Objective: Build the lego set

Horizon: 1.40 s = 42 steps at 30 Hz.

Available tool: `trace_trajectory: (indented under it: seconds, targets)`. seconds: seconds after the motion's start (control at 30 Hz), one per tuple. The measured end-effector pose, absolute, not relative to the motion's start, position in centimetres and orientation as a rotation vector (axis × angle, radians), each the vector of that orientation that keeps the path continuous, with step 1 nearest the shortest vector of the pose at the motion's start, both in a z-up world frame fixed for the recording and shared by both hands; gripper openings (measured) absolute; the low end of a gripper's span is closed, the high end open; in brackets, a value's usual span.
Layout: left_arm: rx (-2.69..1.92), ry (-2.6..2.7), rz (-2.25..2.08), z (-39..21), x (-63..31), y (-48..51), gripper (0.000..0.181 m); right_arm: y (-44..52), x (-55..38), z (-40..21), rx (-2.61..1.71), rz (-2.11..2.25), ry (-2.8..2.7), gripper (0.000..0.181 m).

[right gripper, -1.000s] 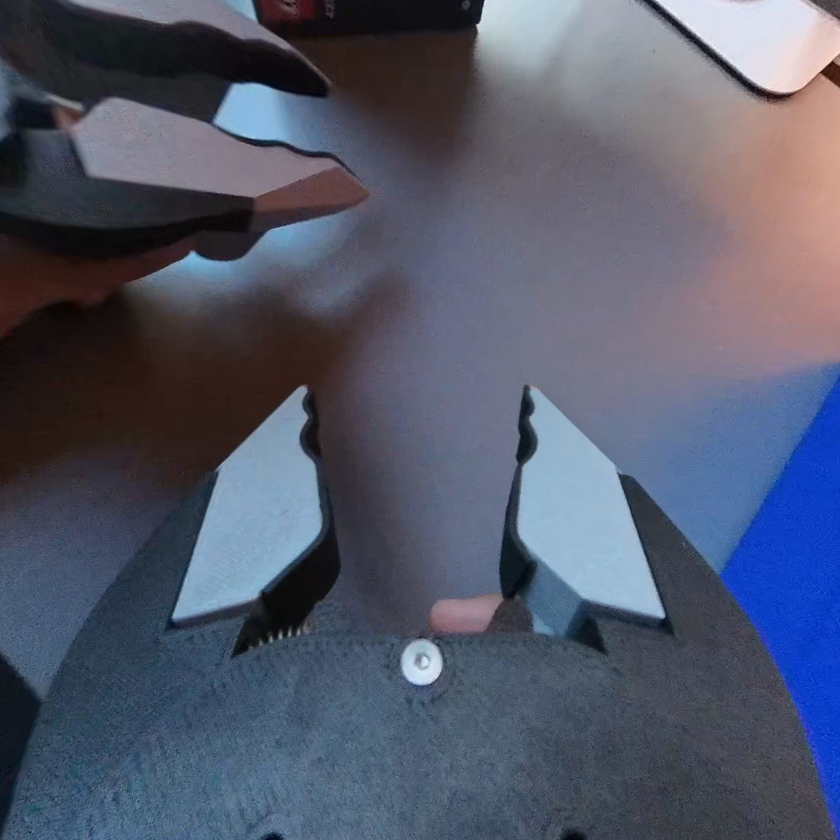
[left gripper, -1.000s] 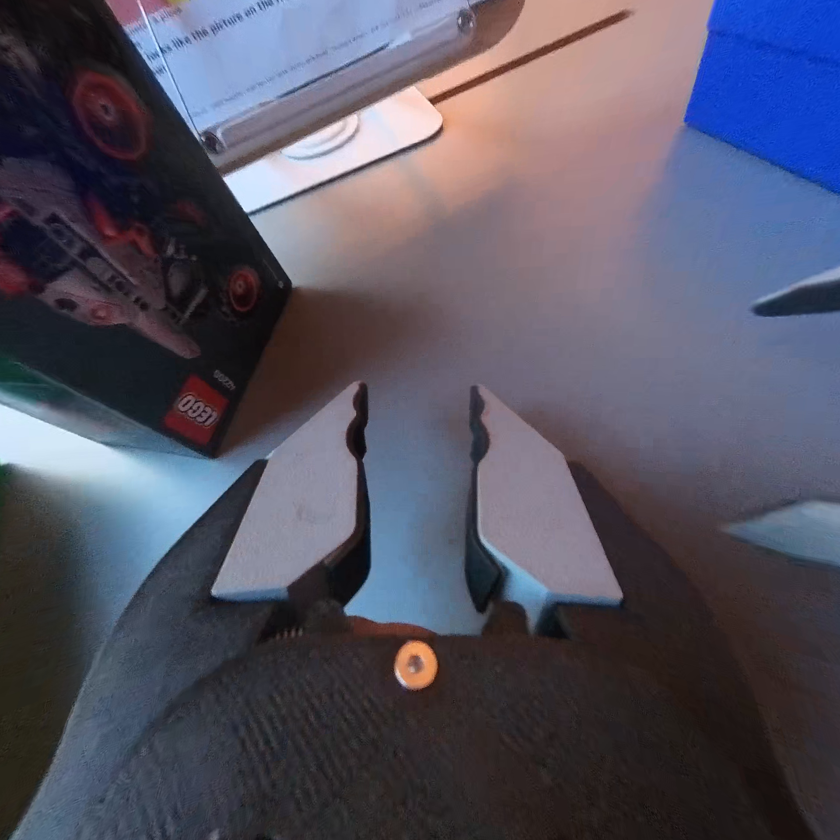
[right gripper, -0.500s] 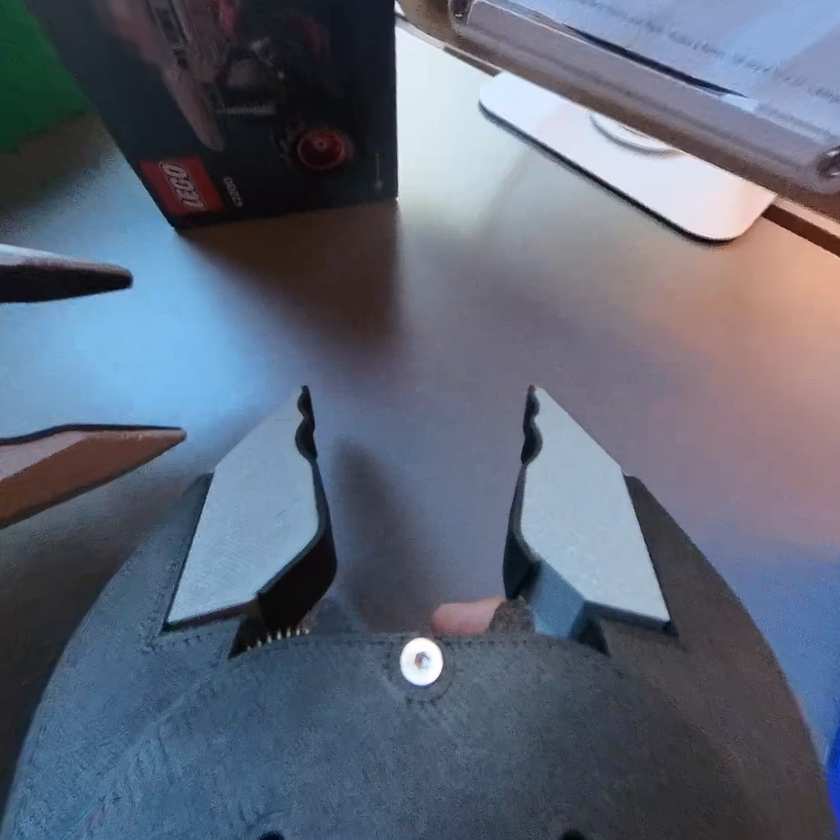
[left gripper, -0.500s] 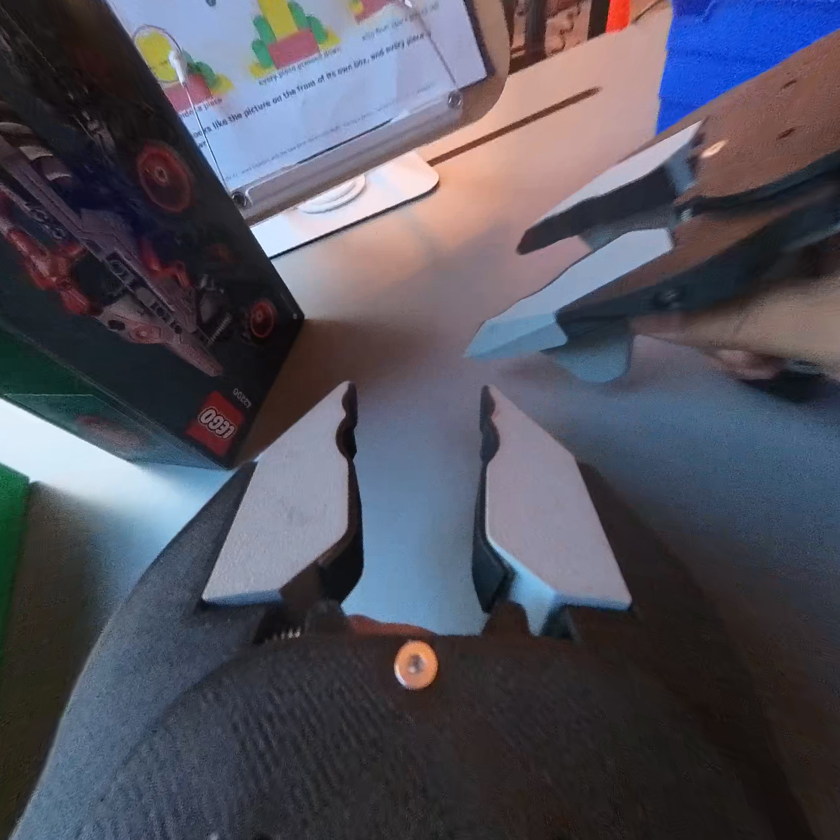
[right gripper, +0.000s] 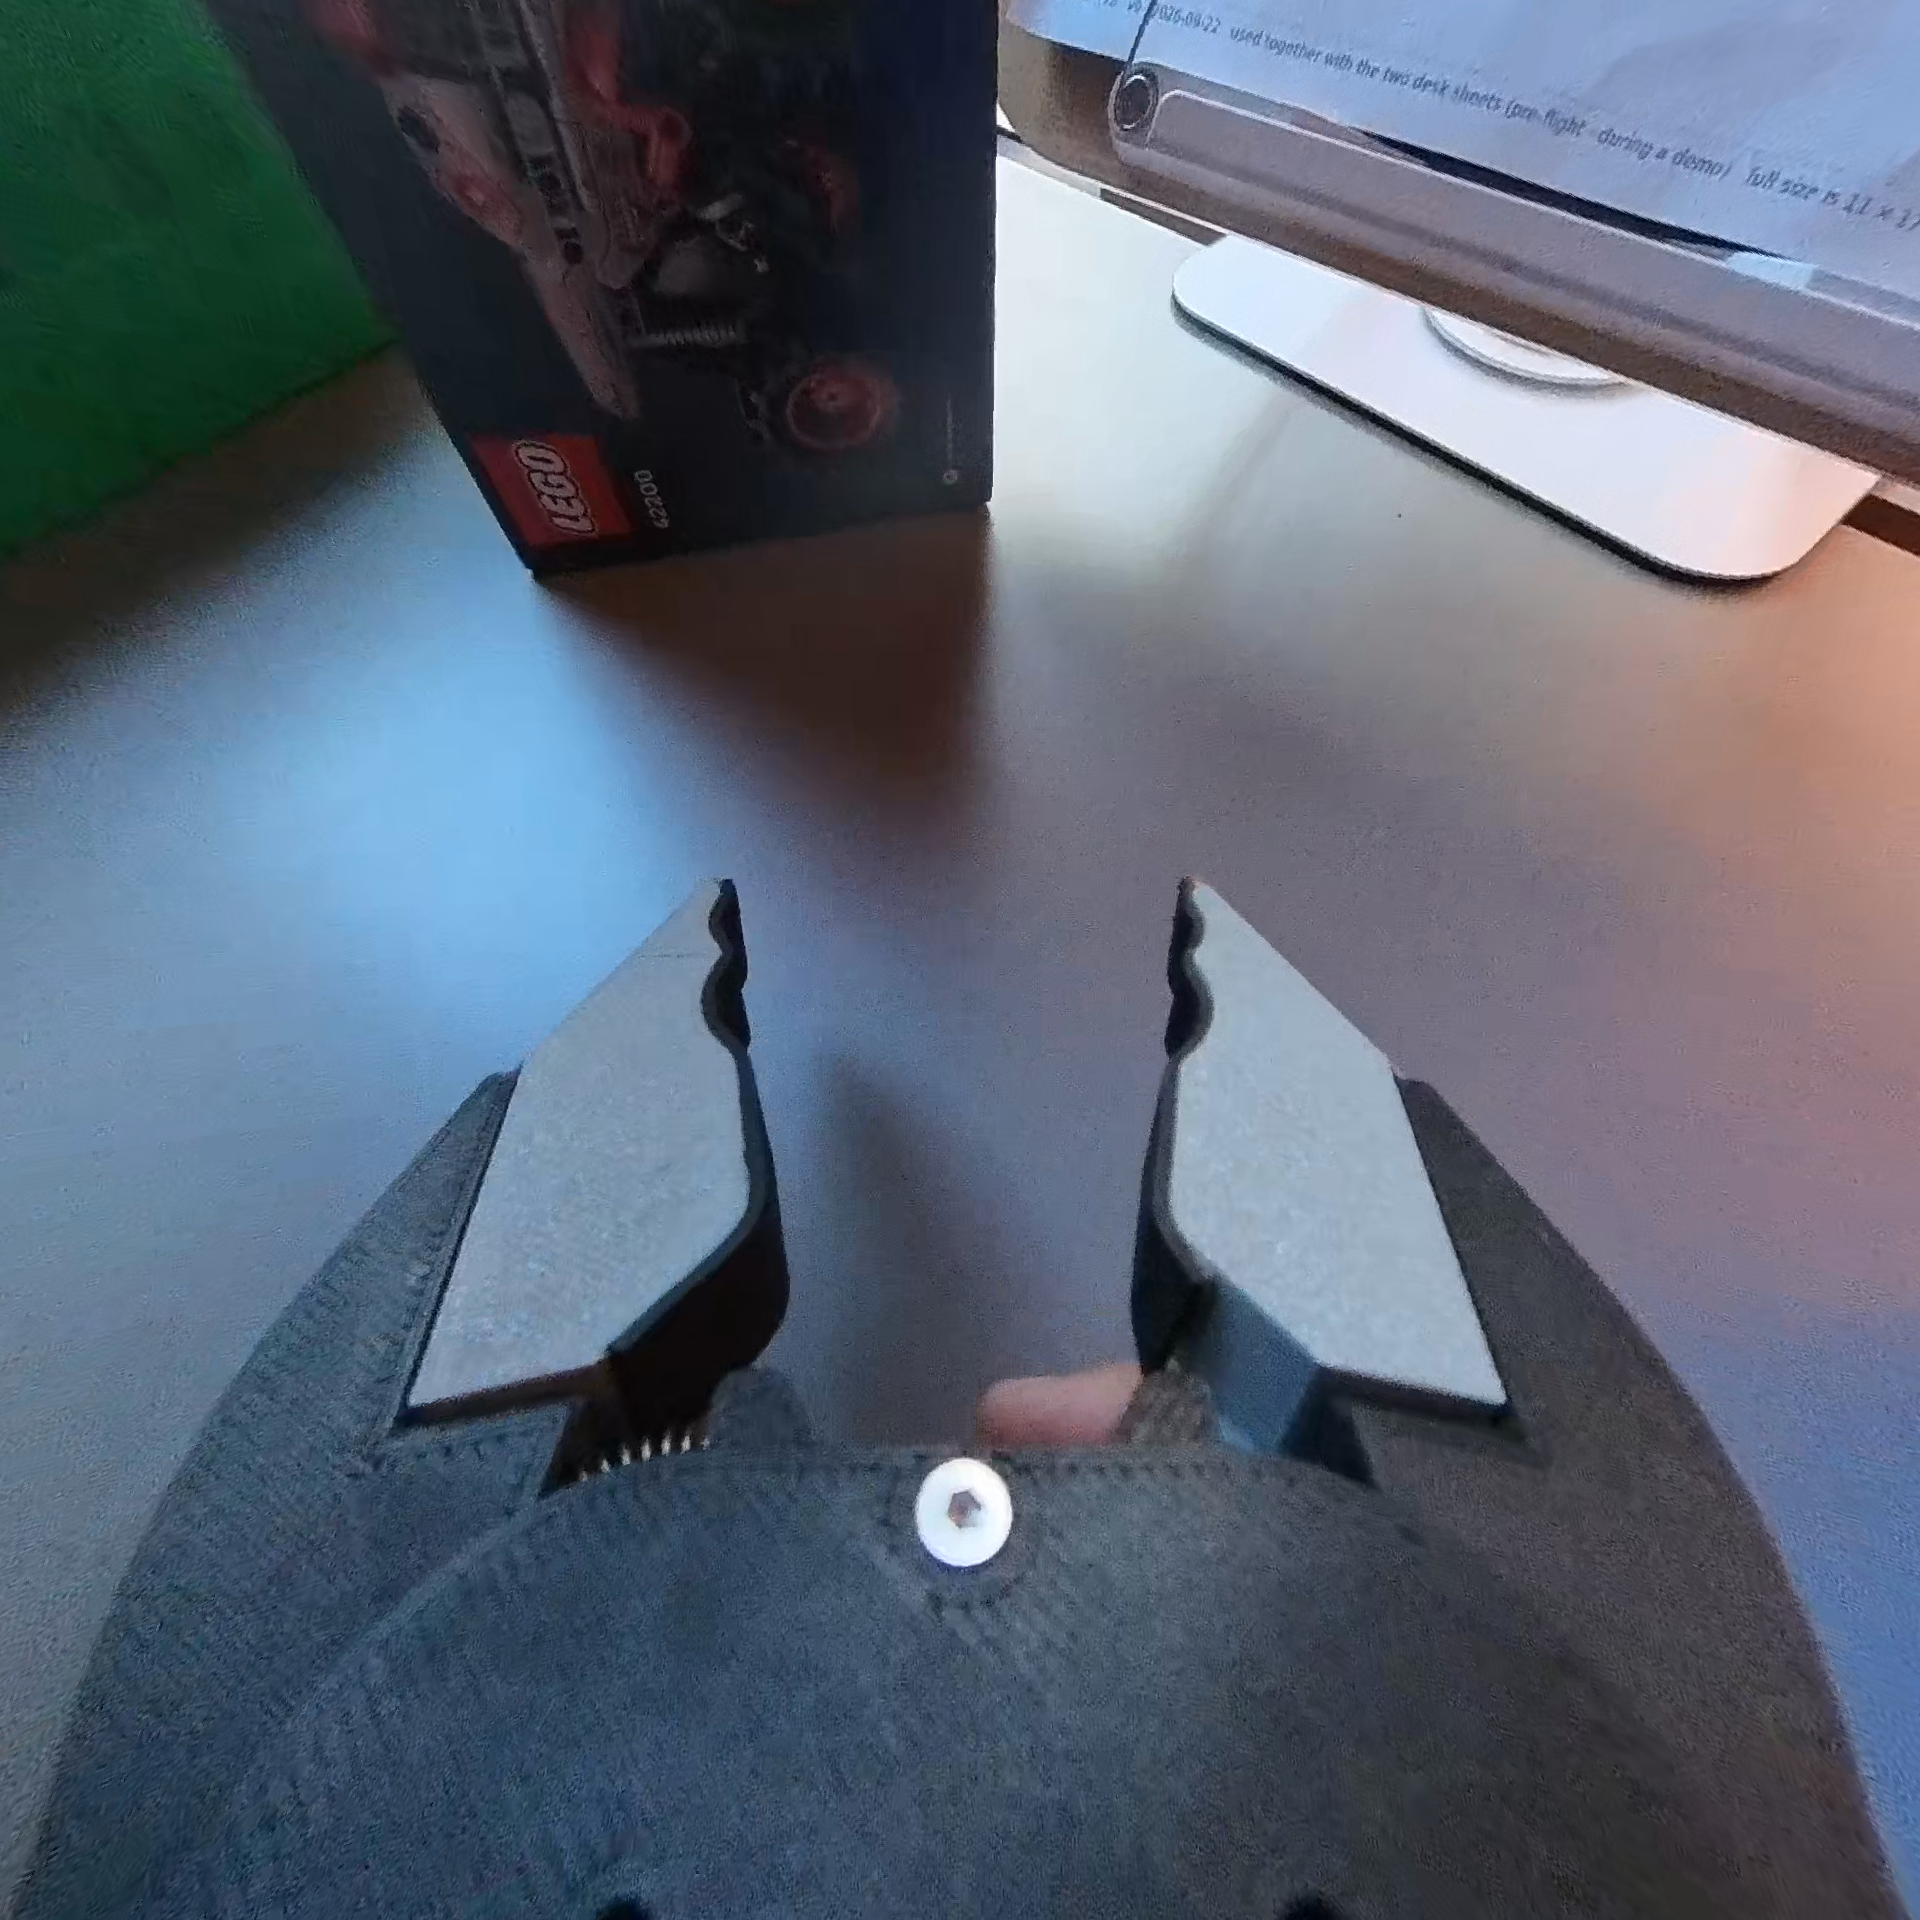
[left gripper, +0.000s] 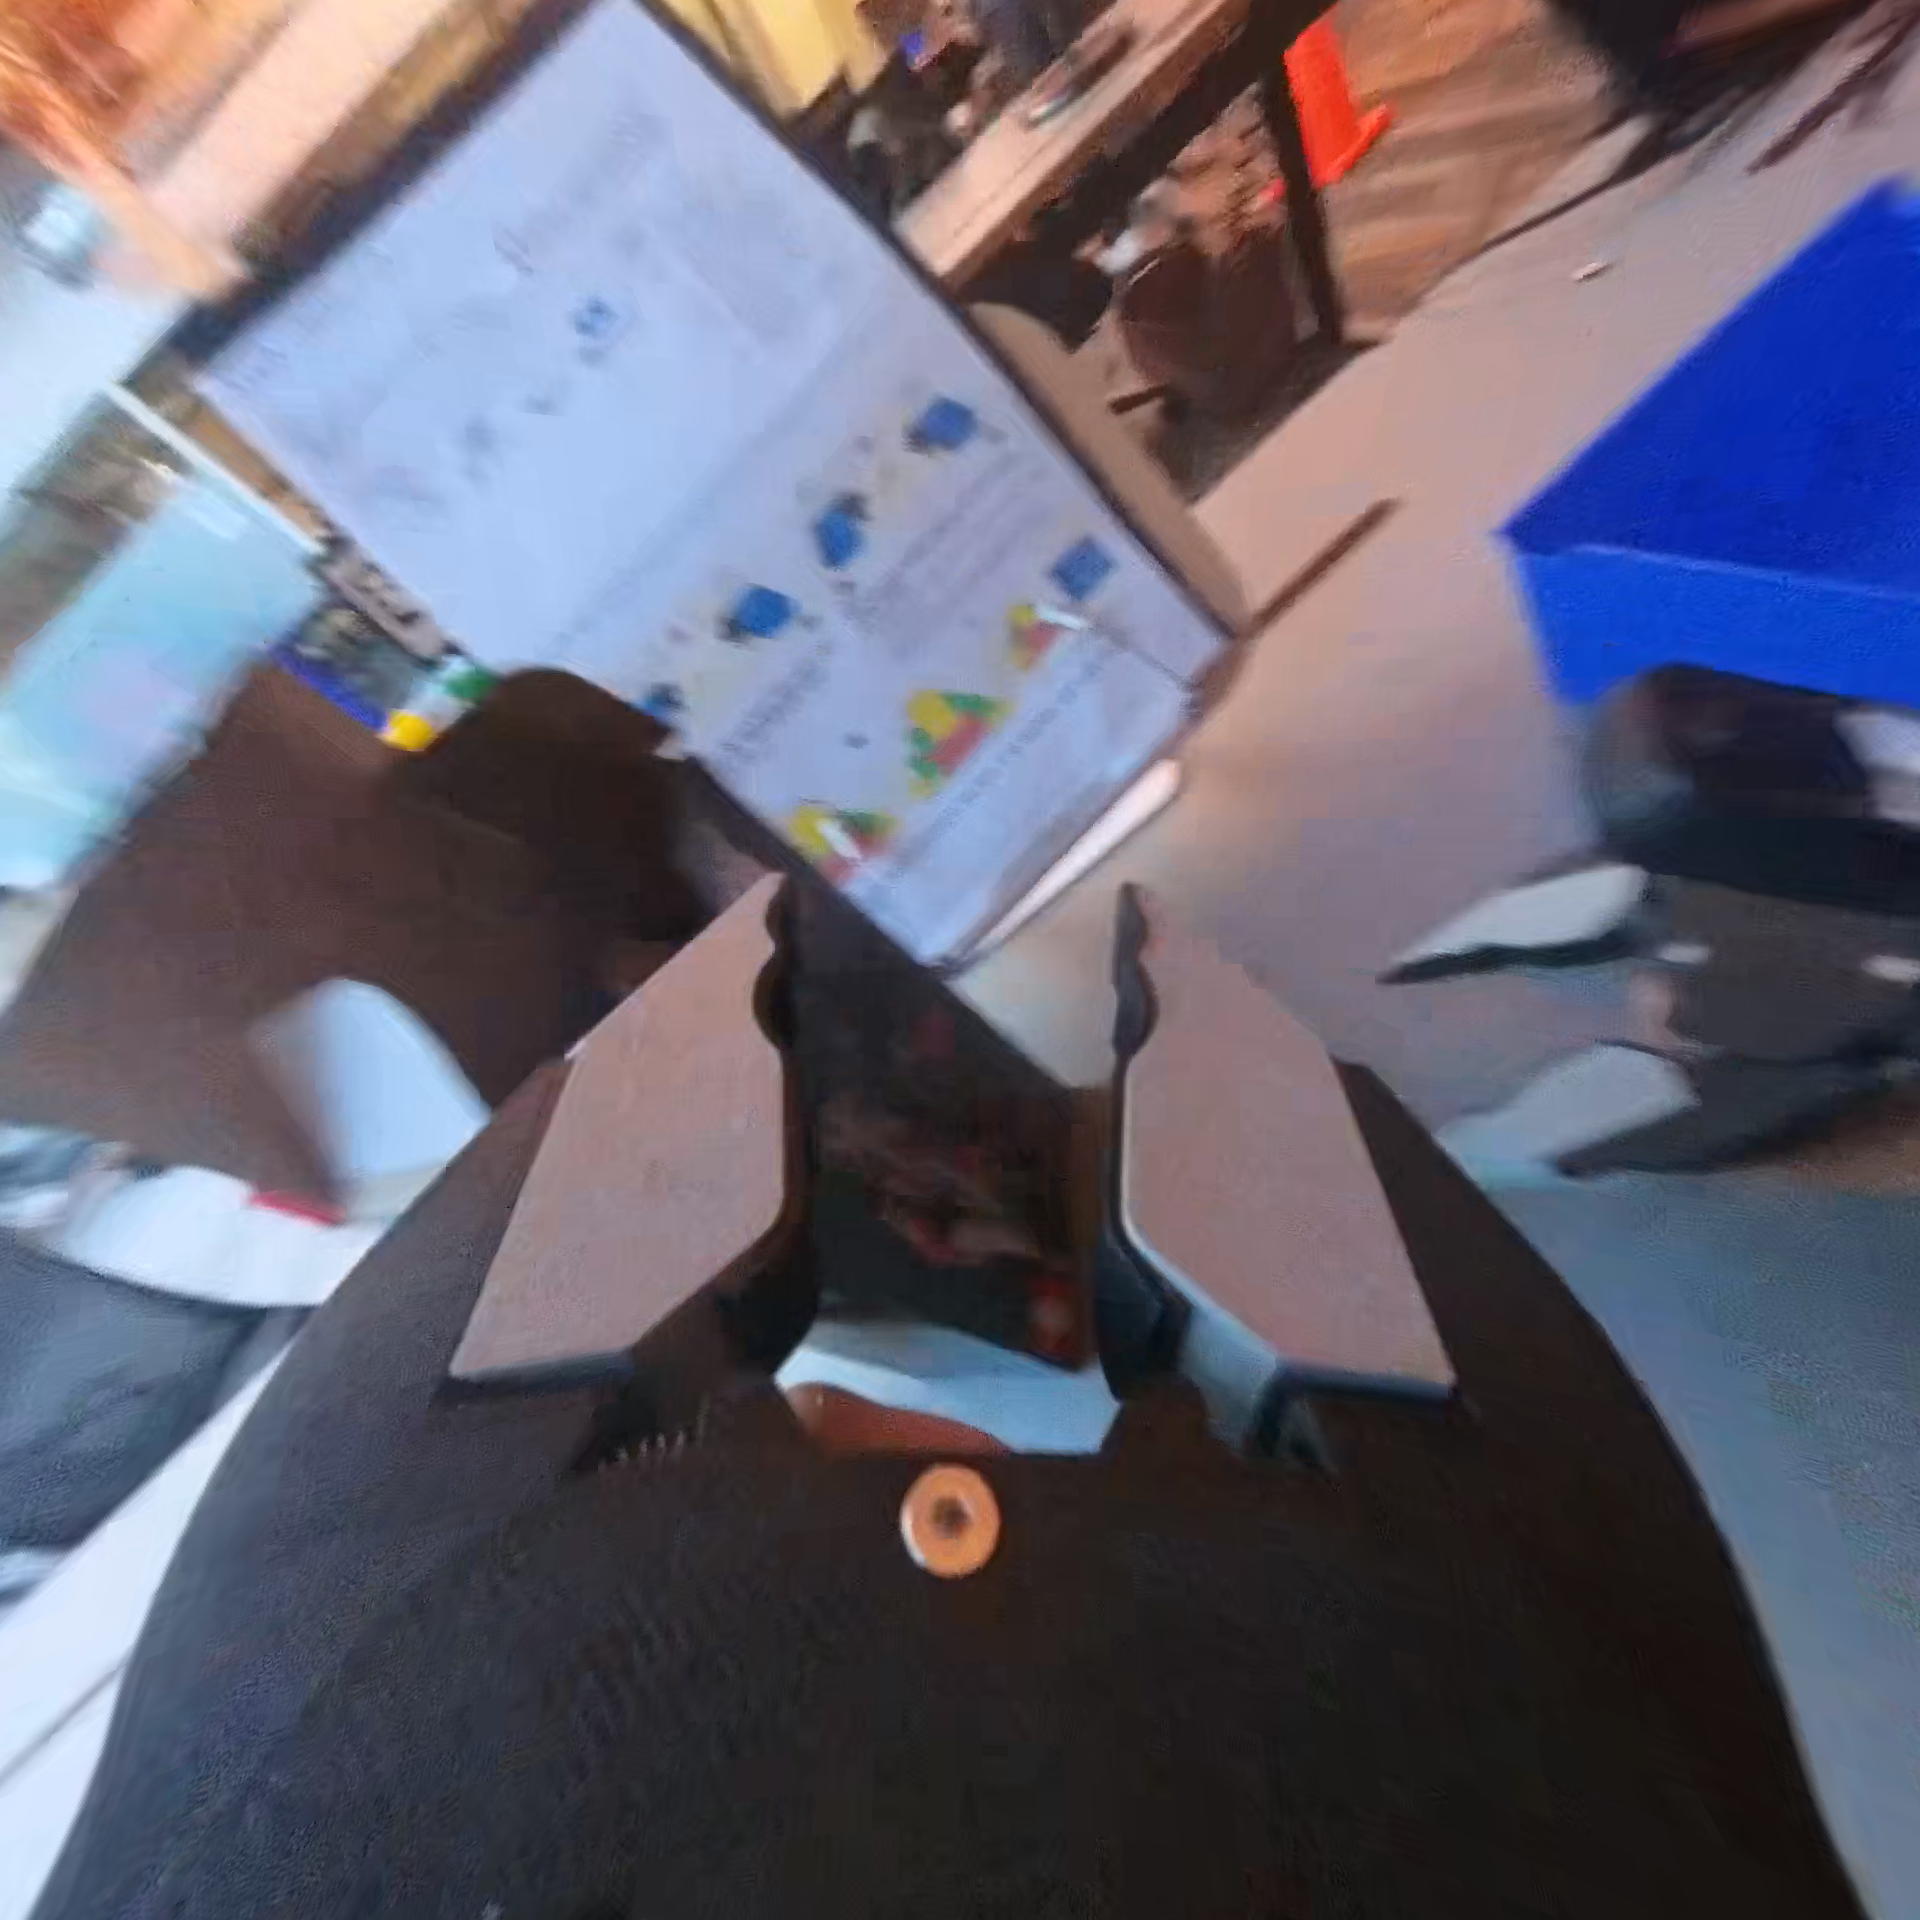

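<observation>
Grippers both stand open and empty — your right gripper (right gripper: 961, 914) hovers over the counter (right gripper: 1351, 831), facing the upright set box (right gripper: 727, 260); your left gripper (left gripper: 951, 935) is tilted, its view blurred.

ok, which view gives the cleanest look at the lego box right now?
Right wrist view. The lego box stands upright on the table, sharp and unobstructed, ahead of the open right gripper. In the left wrist view it is motion-blurred and mostly hidden: only a dark slice shows between the fingers of the open left gripper.

left gripper (left gripper: 951, 925) raised, tilted toward monitor (left gripper: 665, 499)
</observation>
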State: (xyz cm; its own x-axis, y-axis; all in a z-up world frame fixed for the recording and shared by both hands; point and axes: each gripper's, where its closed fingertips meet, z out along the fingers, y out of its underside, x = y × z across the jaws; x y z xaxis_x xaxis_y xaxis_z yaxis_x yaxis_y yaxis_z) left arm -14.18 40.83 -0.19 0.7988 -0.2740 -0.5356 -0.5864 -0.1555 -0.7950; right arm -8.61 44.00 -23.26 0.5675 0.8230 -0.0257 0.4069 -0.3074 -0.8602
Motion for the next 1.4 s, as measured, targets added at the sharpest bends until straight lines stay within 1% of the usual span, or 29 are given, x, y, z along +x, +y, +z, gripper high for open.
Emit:
trace_trajectory:
  seconds: [0.03, 0.1, 0.2, 0.27, 0.37, 0.47, 0.57, 0.67, 0.83, 1.07, 1.17, 1.4]
  targets:
    - [-1.761, 0.672, 0.431, 1.7, -16.0, 42.1, 0.056, 43.9, -8.5, -23.2, -1.924, 0.603, -0.992, 0.080]
    - [-1.890, 0.687, 0.548, 2.6, -19.0, 44.2, 0.062, 43.8, -8.5, -23.2, -1.922, 0.614, -0.995, 0.080]
    - [-2.039, 0.690, 0.683, 1.7, -22.3, 45.9, 0.070, 43.5, -8.5, -23.6, -1.943, 0.610, -1.017, 0.082]
    - [-2.024, 0.696, 0.754, 1.4, -23.1, 46.5, 0.068, 43.3, -8.5, -23.7, -1.938, 0.600, -1.032, 0.082]
    - [-2.038, 0.706, 0.698, 0.0, -22.5, 46.4, 0.068, 43.1, -8.4, -23.8, -1.934, 0.575, -1.044, 0.082]
    - [-2.074, 0.728, 0.771, -1.3, -23.7, 46.4, 0.071, 42.8, -8.3, -23.8, -1.933, 0.559, -1.049, 0.081]
    - [-2.145, 0.765, 0.827, -2.5, -24.7, 46.2, 0.059, 42.7, -8.3, -23.9, -1.936, 0.557, -1.055, 0.081]
    - [-2.211, 0.799, 0.828, -3.2, -25.3, 46.1, 0.029, 42.6, -8.4, -24.1, -1.944, 0.558, -1.068, 0.080]
    - [-2.223, 0.854, 0.717, -3.1, -24.2, 45.3, 0.017, 42.5, -8.5, -24.2, -1.945, 0.555, -1.084, 0.078]
    - [-2.197, 0.937, 0.613, -3.3, -22.2, 43.4, 0.010, 42.4, -8.5, -24.3, -1.944, 0.546, -1.100, 0.076]
    - [-2.089, 1.006, 0.677, -3.4, -21.2, 42.3, 0.014, 42.3, -8.6, -24.3, -1.938, 0.540, -1.108, 0.076]
    - [-1.796, 1.126, 0.768, -5.3, -17.6, 35.4, 0.011, 43.5, -7.8, -23.3, -1.924, 0.547, -0.996, 0.076]
